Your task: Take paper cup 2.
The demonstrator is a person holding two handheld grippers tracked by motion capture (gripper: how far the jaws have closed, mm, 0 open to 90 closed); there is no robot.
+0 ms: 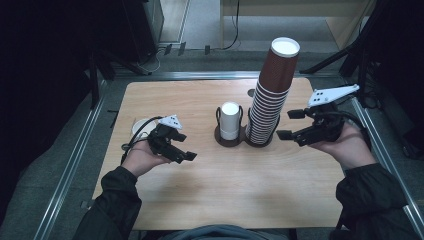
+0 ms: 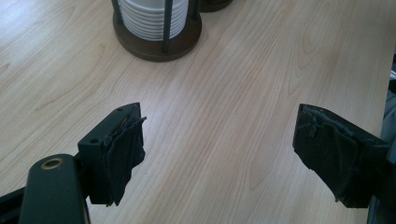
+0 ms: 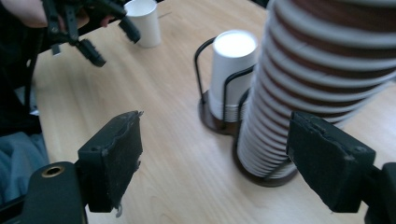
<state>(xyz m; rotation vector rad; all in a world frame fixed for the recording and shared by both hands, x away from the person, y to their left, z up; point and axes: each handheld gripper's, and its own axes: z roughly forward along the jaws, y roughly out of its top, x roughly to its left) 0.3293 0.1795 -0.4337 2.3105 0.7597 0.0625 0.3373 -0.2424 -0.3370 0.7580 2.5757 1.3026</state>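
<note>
A dark wire holder [image 1: 243,140] at the table's middle carries a short stack of white cups [image 1: 230,121] and a tall stack of brown cups [image 1: 272,90]. Left of the holder, my left gripper [image 1: 185,146] hangs open over bare wood with nothing between its jaws. In its own view the left gripper [image 2: 219,154] faces the white stack [image 2: 152,18]. Just right of the brown stack's lower part my right gripper [image 1: 289,125] stands open and apart from it. Ahead of the right gripper [image 3: 215,158] rise the brown stack [image 3: 322,70] and the white stack [image 3: 231,70].
A single white cup [image 1: 141,125] stands on the wooden table [image 1: 235,195] behind my left hand, also seen as the lone cup [image 3: 142,21] past the left gripper [image 3: 93,28]. A small hole [image 1: 251,93] lies near the table's far edge. Metal rails run along both sides.
</note>
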